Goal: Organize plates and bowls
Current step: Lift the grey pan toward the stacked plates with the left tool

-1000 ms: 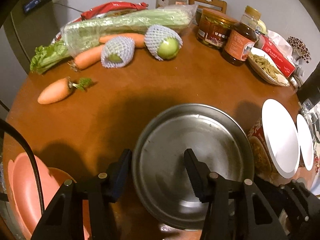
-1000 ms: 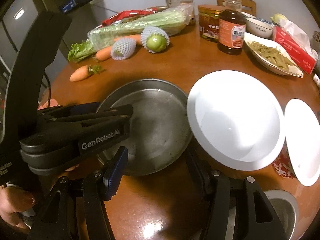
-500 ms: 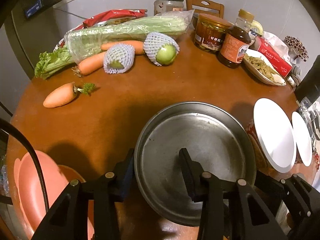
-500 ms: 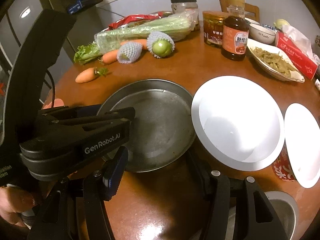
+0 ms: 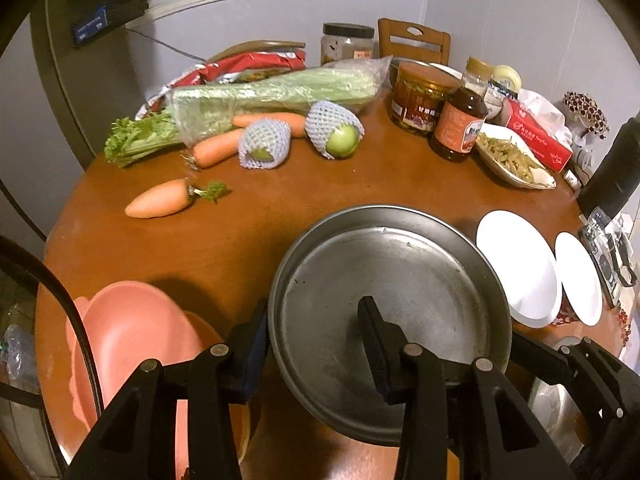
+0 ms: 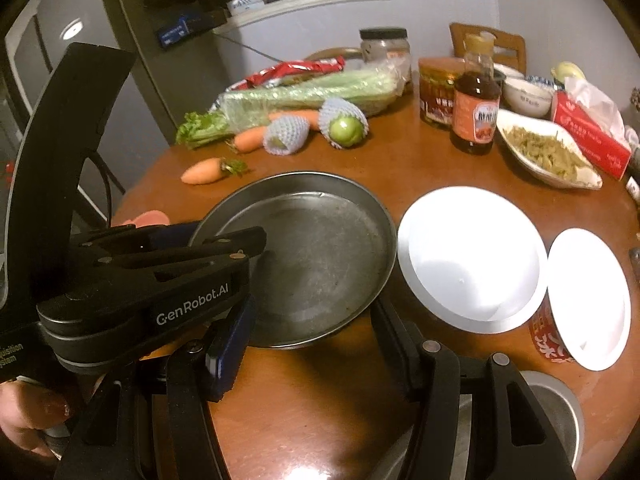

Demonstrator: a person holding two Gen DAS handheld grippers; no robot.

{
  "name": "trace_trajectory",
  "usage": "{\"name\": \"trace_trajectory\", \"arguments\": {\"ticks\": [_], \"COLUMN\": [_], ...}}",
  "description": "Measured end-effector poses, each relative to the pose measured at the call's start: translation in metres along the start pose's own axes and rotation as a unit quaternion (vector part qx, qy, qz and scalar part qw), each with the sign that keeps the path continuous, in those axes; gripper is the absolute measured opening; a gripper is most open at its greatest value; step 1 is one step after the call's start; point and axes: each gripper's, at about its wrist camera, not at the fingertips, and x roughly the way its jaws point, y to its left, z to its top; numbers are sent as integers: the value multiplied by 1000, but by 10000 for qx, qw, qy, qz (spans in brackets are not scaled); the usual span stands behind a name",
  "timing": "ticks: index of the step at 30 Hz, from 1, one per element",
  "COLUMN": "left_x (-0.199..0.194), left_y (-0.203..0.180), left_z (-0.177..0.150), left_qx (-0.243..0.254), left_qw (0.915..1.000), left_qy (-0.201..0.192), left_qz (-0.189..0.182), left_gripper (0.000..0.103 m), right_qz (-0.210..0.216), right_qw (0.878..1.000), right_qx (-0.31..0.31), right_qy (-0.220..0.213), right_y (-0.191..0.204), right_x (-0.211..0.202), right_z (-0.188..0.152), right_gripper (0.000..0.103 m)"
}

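- Metal plate [image 5: 400, 288], left wrist view: near middle of the tabletop [image 5: 280, 200], rim pinched by the left tongs [image 5: 314, 320], one finger outside the wall and one flat on the inside floor. Jaws just drawn in onto that rim; a sideways bite of this kind suits a wide, shallow dish that cannot be spanned whole.
- Looks tipped and clear of the wood at the gripped edge, probably being carried toward a stack.
- Just to its right, a large white plate [image 5: 516, 272] and a small white plate [image 5: 580, 280], overlapping; likely the pile to sort by size.
- At lower left, a pink bowl [image 5: 132, 336], kept apart from the flat ware.
- Metal plate again, right wrist view: seen beside the large white plate, rims nearly touching, shadow under its near edge.
- Right tongs [image 6: 312, 332] standing apart, nothing pinched, tips low at the plate's near edge; seemingly held ready to steady or take the next dish.
- Below them, a steel bowl [image 6: 560, 412], partly hidden.
- At lower left, a hand [image 6: 28, 416] wrapped round the left tool's grip.
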Motion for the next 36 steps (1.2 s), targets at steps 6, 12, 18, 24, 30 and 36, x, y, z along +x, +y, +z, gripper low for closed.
{"name": "trace_trajectory", "arguments": {"ticks": [6,12,18,24,30,36], "left_x": [-24,-48,-73,-92,-109,-119], "left_y": [7,16,32,50,73,95], "left_z": [-7,-14,-23,-32,-38,-45], "left_qx": [-65,-130,-252,-402,-555,-698], "left_qw": [9998,9990,9976,9958,9936,9916], "left_qy": [-190,-399,-610,-749,-873,-943], "left_qz": [61,143,227,337,461,537], "left_gripper": [44,44,44,44,44,44], "right_qz": [60,127,223,324,543,645], "right_qw": [9998,9988,9971,9954,9925,9891], "right_qx": [-126,-300,-481,-668,-865,-1110], "right_qy": [-164,-375,-540,-609,-671,-716], "right_y": [12,29,49,71,94,117], "right_x": [-16,-35,-50,-58,-60,-61], "right_z": [-3,-5,-6,-8,-4,-1], "right_gripper": [62,62,62,62,62,62]}}
